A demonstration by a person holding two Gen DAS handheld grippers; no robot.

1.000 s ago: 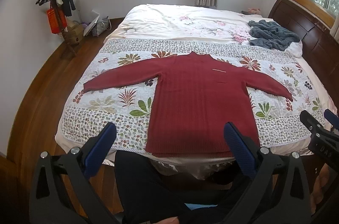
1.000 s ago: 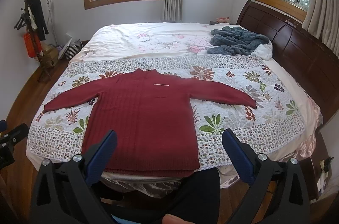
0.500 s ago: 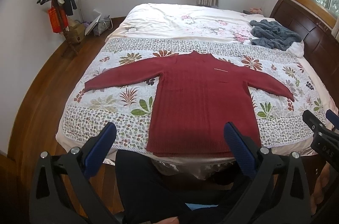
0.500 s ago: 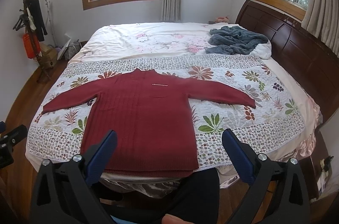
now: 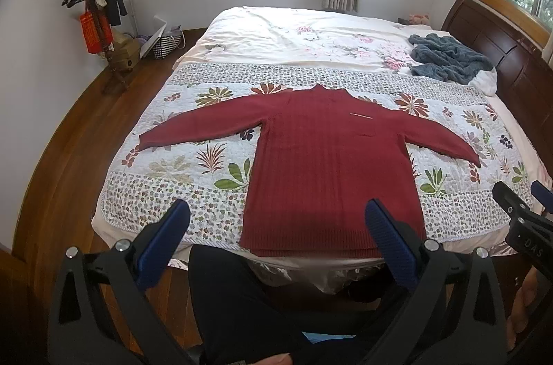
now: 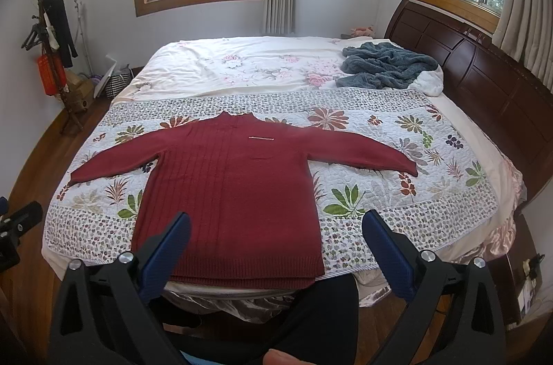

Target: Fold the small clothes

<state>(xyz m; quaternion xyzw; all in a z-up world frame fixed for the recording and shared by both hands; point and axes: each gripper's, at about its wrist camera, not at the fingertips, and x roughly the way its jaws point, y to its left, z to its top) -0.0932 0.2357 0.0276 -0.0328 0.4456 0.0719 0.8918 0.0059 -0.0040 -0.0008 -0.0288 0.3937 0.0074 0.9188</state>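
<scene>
The bed (image 5: 304, 30) fills most of both views, its wooden headboard (image 6: 484, 78) along the right side and bare wood floor (image 5: 79, 137) to the left and at the near end. A floral quilt (image 5: 193, 192) is spread across the near half of the bed, and the red sweater (image 5: 331, 164) lies flat on it, front up, collar toward the far side and both sleeves stretched out left and right. Its hem sits right at the near edge of the quilt, just above the person's dark-clad legs.

By the look of it no fold has been made: body and sleeves are all smoothed open, so the spreading seems finished and every fold is left to do.

There is plenty of room to work. The quilt shows open pattern on both sides of the sweater's body, and the far half of the bed is clear apart from a crumpled grey-blue blanket (image 6: 383, 64) near the headboard, well apart from the sweater. The right cuff ends short of the quilt's right edge, the left cuff short of the left edge. A coat stand (image 5: 93, 9) sits by the left wall, well out of the way.

The left claw (image 5: 276, 223) is released, jaws spread wide, hovering over the hem and touching nothing. The right claw (image 6: 276, 233) is likewise released and empty, above the hem's right portion.
</scene>
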